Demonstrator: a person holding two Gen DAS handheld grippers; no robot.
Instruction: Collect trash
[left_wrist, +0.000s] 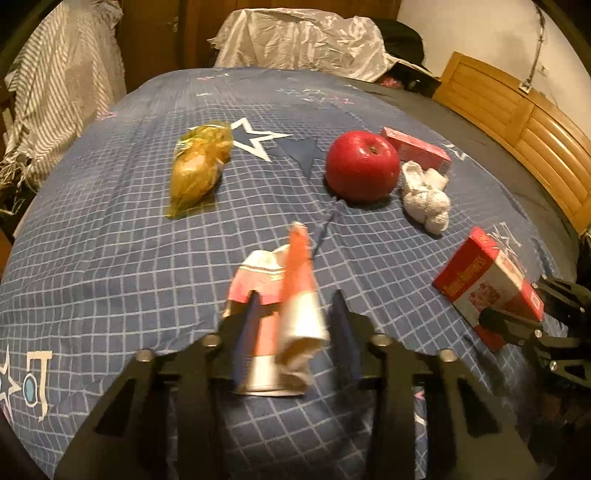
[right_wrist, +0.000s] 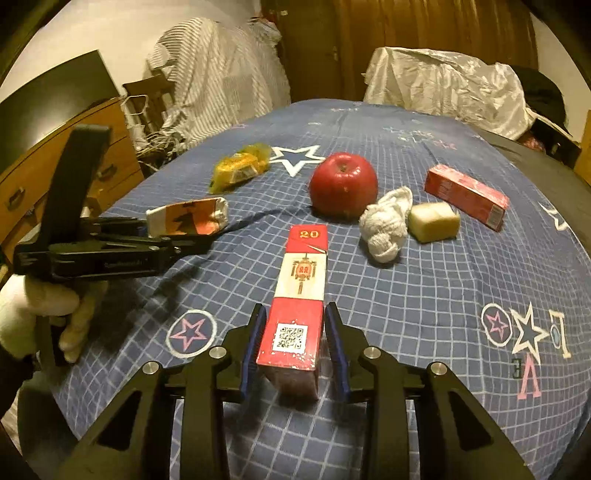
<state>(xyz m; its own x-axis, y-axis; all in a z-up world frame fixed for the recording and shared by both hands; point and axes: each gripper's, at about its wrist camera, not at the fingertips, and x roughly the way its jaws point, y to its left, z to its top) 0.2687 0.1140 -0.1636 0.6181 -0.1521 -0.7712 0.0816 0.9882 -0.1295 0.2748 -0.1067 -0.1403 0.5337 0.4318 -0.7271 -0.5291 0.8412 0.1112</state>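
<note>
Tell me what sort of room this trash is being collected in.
Most likely a bedroom. The things lie on a bed with a blue checked star-print sheet, a wooden headboard runs along one side, and a wooden dresser stands beside it.

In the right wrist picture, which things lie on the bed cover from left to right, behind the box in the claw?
Crushed paper cup → yellow wrapper → apple → white rag → sponge → long red box.
</note>
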